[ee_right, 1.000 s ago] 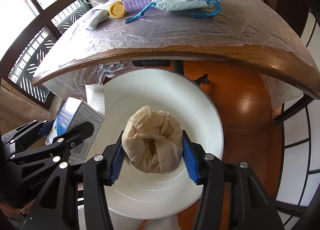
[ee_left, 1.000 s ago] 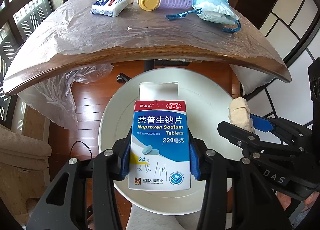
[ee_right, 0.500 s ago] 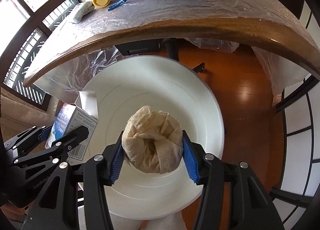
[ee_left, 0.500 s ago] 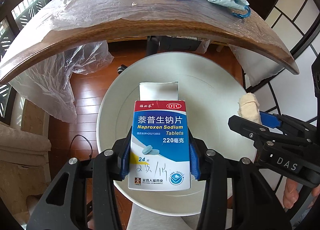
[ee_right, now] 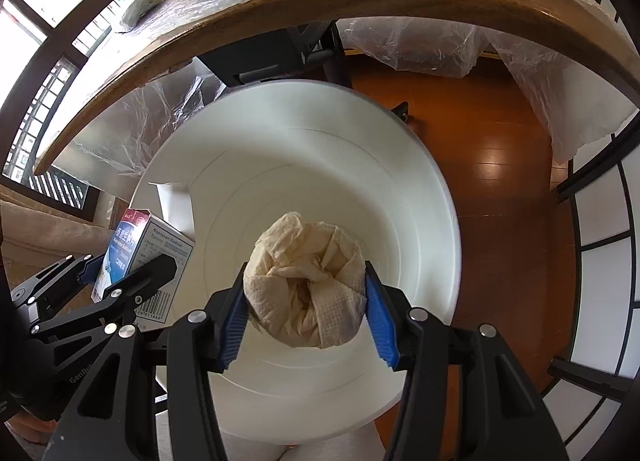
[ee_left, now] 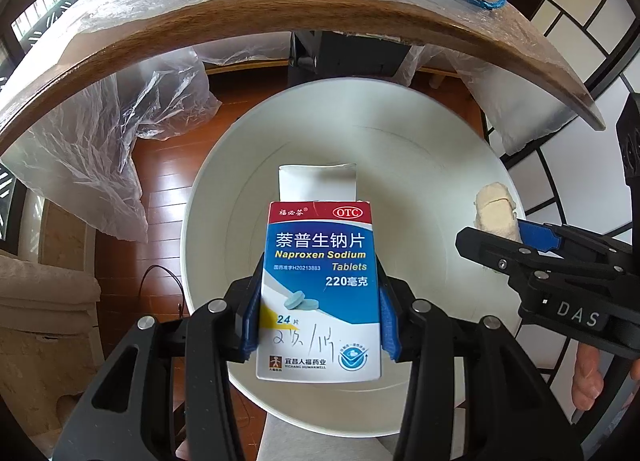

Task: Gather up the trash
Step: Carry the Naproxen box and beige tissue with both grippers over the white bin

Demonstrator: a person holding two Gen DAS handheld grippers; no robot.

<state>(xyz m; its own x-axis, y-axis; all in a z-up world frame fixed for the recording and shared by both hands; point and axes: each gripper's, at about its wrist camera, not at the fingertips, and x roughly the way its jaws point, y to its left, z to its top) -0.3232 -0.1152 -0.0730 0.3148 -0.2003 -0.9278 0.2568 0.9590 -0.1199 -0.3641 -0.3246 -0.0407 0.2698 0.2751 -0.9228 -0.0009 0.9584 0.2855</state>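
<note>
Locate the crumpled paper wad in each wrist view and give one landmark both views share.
Left wrist view: the paper wad shows at the right edge, held in the right tool, over the bin's right rim.
Right wrist view: the paper wad sits low in the centre, pinched between the blue pads over the bin's opening.
Shared landmark: the white bin under the curved wooden table edge.
</note>
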